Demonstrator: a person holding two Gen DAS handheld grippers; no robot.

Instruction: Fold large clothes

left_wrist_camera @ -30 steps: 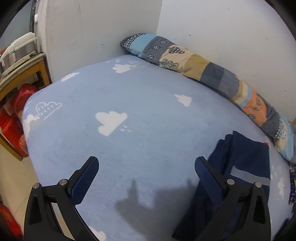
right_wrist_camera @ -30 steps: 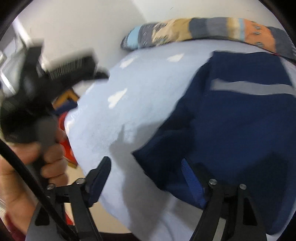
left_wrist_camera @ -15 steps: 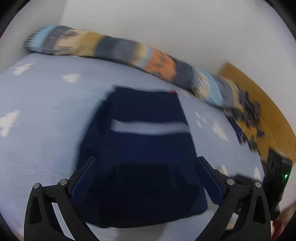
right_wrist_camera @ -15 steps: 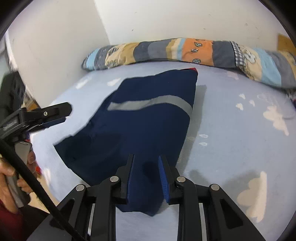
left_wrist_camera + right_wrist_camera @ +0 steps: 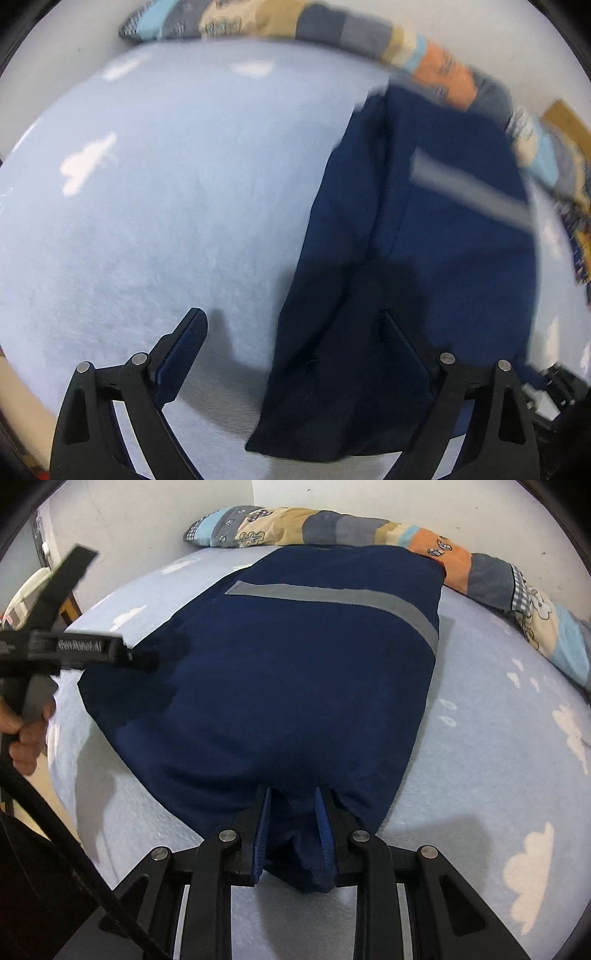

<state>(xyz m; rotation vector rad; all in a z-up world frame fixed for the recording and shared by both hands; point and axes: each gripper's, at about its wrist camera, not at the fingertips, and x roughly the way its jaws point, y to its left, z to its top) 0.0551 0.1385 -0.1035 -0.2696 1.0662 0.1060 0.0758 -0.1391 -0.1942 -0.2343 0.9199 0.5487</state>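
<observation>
Navy garment (image 5: 295,686) lies folded on the bed (image 5: 498,738), far end against the patchwork bolster (image 5: 332,524) at the back edge. Right gripper (image 5: 293,834) angled down, jaws clamped on the near hem. Left gripper (image 5: 295,354) tilted down over the left edge, jaws wide, just been closing slightly; blurred, apparently nothing gripped.

blurred: patchwork bolster (image 5: 332,29) | hidden: garment (image 5: 295,853) hem between jaws
</observation>
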